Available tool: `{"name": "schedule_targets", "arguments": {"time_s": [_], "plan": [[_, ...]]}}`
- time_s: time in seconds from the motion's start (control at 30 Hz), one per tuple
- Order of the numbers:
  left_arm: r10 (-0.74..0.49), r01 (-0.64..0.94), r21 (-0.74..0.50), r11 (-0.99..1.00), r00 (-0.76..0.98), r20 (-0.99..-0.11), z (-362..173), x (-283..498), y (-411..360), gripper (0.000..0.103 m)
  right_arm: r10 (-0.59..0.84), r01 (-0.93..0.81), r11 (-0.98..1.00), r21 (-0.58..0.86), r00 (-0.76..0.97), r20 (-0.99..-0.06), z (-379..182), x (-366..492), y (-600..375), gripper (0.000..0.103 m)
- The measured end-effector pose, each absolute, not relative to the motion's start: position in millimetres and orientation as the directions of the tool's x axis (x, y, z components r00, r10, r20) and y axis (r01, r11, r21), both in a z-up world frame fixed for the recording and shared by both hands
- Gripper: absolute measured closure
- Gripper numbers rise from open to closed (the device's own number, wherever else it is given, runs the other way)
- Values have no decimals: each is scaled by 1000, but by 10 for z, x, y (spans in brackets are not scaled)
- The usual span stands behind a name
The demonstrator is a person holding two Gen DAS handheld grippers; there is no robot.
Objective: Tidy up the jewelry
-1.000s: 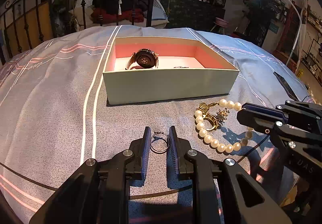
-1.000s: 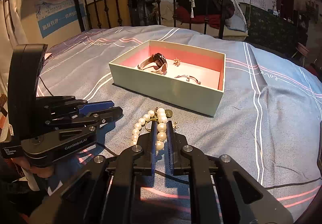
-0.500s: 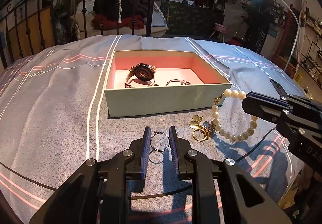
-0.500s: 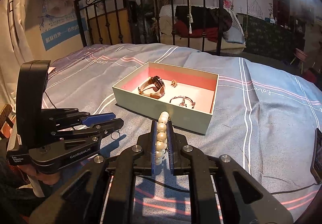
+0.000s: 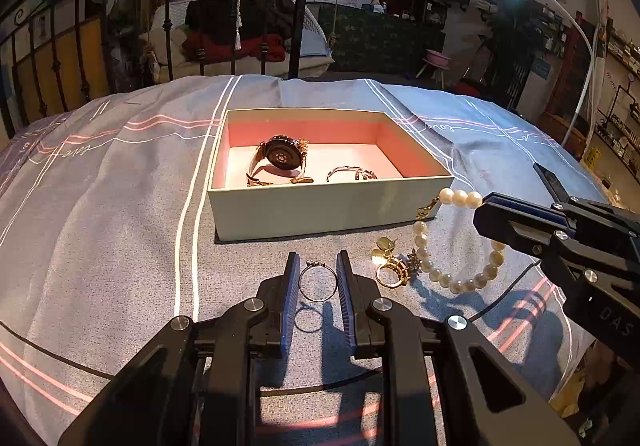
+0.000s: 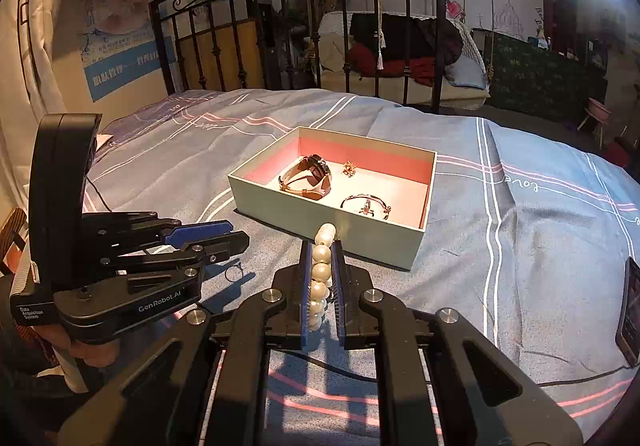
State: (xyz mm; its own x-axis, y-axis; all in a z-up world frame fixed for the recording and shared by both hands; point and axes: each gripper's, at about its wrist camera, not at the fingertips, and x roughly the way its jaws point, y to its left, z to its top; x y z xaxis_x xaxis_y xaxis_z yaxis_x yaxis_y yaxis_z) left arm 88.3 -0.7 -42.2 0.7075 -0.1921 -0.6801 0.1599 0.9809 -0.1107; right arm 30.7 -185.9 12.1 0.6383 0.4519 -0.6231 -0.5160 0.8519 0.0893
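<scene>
Two hand-held grippers, both loaded, box ahead

Pearl bracelet [image 5: 456, 242]: limp beaded strand, light, smooth round beads likely slippery. Gold charms [image 5: 390, 264] hang from its low end and reach the bedspread [image 5: 100, 226], so it will swing and can snag on the box wall. Best hold is across a run of beads, pinched from both sides, as it is now.

Right hand-held gripper [image 6: 321, 266]: jaws nearly closed, clamped on a line of pearls that stands between the blue pads [image 6: 305, 286]. In the left wrist view the strand droops from its tip in an open loop, off the bed except for the charm end, just right of the box's near corner.

Thin ring [image 5: 318, 281]: stiff metal hoop with a small stone setting on top, very light, tiny, easy to drop or flick out. Take it across the band, edge to edge.

Left hand-held gripper [image 5: 318, 280]: jaws narrowed to ring width, pads at both sides of the band; ring looks lifted, its shadow lies on the cloth below. Firmness of the grip cannot be told.

Box [image 5: 332, 205]: pale green, pink inside, open, on the bed just beyond both grippers. Holds a watch [image 5: 280, 159], a silver bangle [image 5: 352, 173] and a small gold piece [image 6: 349, 168].

Judgement: both items need carrying over the near wall and a low release.
</scene>
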Motion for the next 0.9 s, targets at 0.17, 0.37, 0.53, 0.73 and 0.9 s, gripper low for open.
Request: {"name": "schedule_targets", "arguments": {"time_s": [0.17,0.37,0.53,0.73,0.9], "plan": [[-190,160,-107,981,716,-672,-359,914,-18,85,457,-521,849,90,639,-618,148,324,-1857,93],[-181,157,-95,983,743,-644,-166,1057,-6,85,472,-530,844,84,659,-586,323,443,-1822,93],[-172,148,-92,985,764,-622,30,1271,-12,85,477,-522,848,89,681,-556,462,671,-1781,93],[-157,123,-98,988,772,-615,207,1654,-13,85,469,-506,857,95,693,-548,554,1030,-1704,93],[-142,116,-82,990,768,-625,240,1913,-54,85,453,-495,864,89,689,-566,550,1318,-1612,93]]}}
